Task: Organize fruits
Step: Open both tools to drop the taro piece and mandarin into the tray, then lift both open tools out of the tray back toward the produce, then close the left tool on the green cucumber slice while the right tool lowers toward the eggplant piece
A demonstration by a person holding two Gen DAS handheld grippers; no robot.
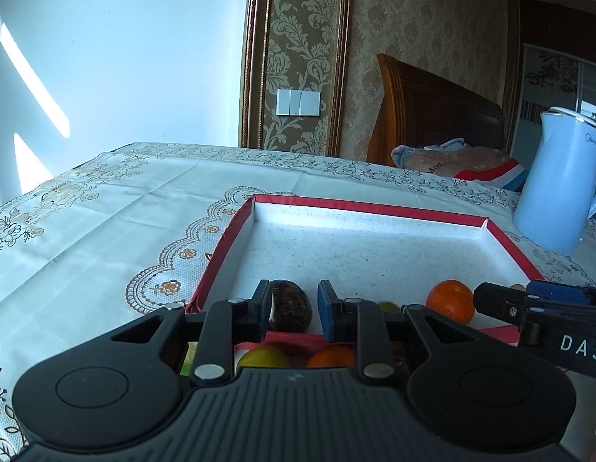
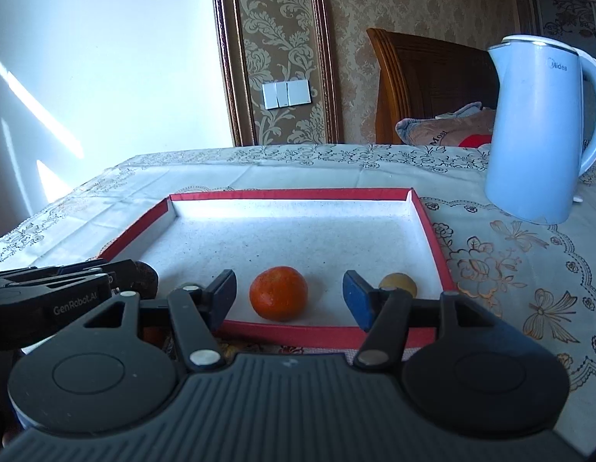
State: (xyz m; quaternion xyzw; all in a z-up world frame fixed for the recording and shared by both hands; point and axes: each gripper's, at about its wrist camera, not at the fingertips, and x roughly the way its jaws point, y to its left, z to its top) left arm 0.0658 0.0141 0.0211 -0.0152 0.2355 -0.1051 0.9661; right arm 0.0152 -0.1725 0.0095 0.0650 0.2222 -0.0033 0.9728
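Fruits are being gathered into a shallow red-rimmed tray (image 2: 290, 193) with a white floor, set on a tabletop (image 2: 509, 269) under a flowered cloth. An orange tangerine (image 2: 278, 298) lies inside the tray close to its near rim. A small yellowish fruit (image 2: 400, 283) sits near the tray's near right corner.

The right claw (image 2: 290, 281) is released. Its blue pads stand wide on either side of the tangerine without touching it. The left claw (image 1: 296, 300) is clenched on a dark brown oval fruit (image 1: 290, 308), held just over the tray's near left corner.

The step in hand looks like setting the dark fruit down inside the tray. It would go best lowered onto bare floor left of the tangerine and let go only once it rests, since a rounded fruit may roll.

Outside the tray's near rim, a yellow-green fruit (image 1: 263, 356) and another orange one (image 1: 332, 356) wait on the cloth. A pale blue kettle (image 2: 540, 134) stands beyond the tray's far right corner, clear of the work. The two claws sit side by side and could bump.
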